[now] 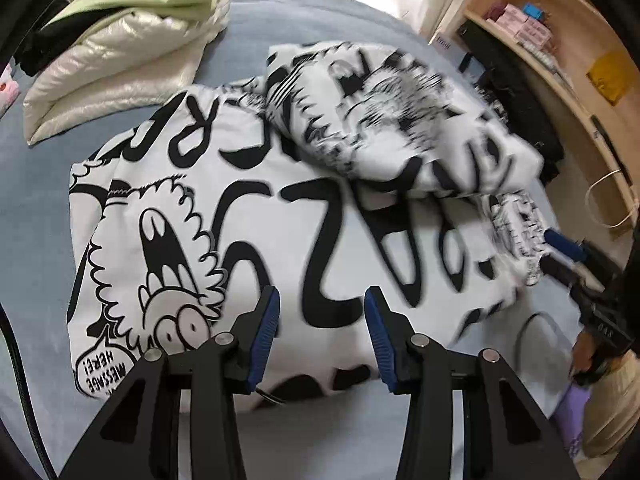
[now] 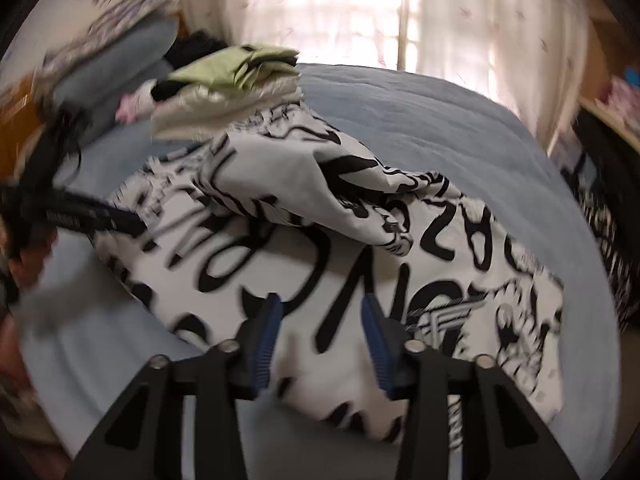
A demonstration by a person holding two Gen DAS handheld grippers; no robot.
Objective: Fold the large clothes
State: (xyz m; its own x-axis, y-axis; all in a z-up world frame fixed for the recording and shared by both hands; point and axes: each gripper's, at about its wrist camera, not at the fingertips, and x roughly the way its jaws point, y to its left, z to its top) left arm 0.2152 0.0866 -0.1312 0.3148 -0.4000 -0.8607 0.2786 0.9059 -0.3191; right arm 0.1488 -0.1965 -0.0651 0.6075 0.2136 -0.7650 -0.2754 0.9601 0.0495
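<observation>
Left gripper [image 1: 320,300]: my fingers [image 1: 266,332] spread wide, blue pads facing, nothing between them. They hang over the near edge of the printed garment [image 1: 248,240].

Right gripper [image 2: 322,308]: fingers [image 2: 376,344] parted just as wide, empty, above the garment's near hem. In the left wrist view this same gripper shows at the far right, at the cloth's edge; heavy blur there, so I can't say for sure whether it touches the fabric.

The garment is white with bold black cartoon lettering and a shouting face; a speech bubble [image 1: 105,368] sits at its near left corner. It lies spread on the blue bed [image 1: 36,200], with one part folded back over the body in a rumpled flap [image 1: 400,120].

Beyond it, at the bed's far left, a stack of folded clothes [image 1: 120,52]: pale green on top, shiny cream beneath. A wooden shelf unit [image 1: 560,40] stands right of the bed. Bright curtains [image 2: 360,12] behind.
</observation>
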